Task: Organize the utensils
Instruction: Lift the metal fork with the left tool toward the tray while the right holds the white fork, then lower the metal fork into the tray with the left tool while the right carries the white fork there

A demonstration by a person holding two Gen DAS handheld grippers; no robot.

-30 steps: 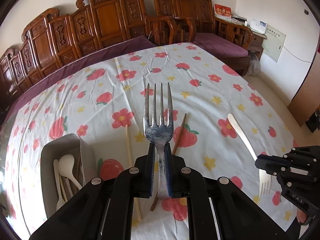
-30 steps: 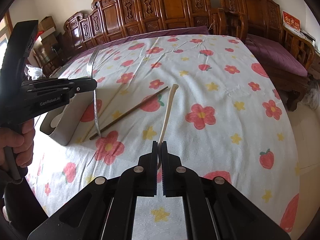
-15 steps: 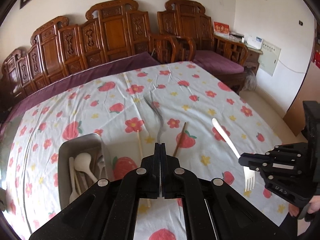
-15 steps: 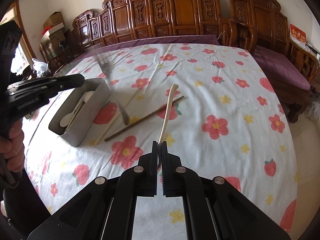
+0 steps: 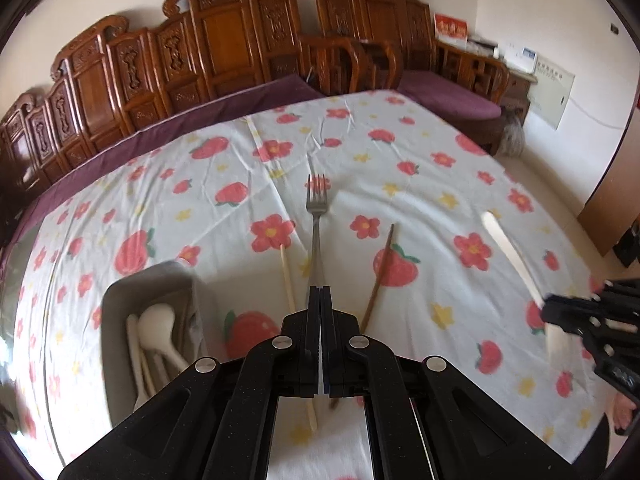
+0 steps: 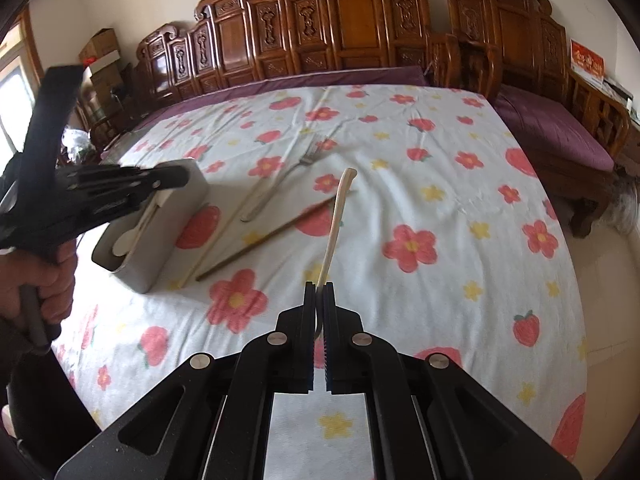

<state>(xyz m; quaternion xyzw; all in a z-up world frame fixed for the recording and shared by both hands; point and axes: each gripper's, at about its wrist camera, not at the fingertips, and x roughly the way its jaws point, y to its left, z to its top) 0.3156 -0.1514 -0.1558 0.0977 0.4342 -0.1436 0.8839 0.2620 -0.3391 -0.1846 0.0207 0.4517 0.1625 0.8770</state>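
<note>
A metal fork point(image 5: 317, 216) lies flat on the flowered tablecloth, also in the right wrist view point(image 6: 280, 182). My left gripper point(image 5: 321, 294) is shut and empty, above and behind the fork's handle. My right gripper point(image 6: 319, 292) is shut on a cream plastic fork point(image 6: 336, 224), held above the cloth; it also shows in the left wrist view point(image 5: 510, 256). A grey utensil box point(image 5: 120, 300) at the left holds white spoons point(image 5: 158, 330). A pale chopstick point(image 5: 288, 280) and a brown chopstick point(image 5: 380, 276) lie either side of the metal fork.
The table point(image 6: 460, 200) with the flowered cloth is ringed by carved wooden chairs point(image 5: 224, 40) at the back and right. The table's right edge drops to the floor point(image 5: 560, 200). The hand point(image 6: 44, 284) with the left gripper is at the left.
The metal fork has left my left gripper and now lies on the cloth between the chopsticks. My left gripper has drawn back, shut. My right gripper still holds the cream fork.
</note>
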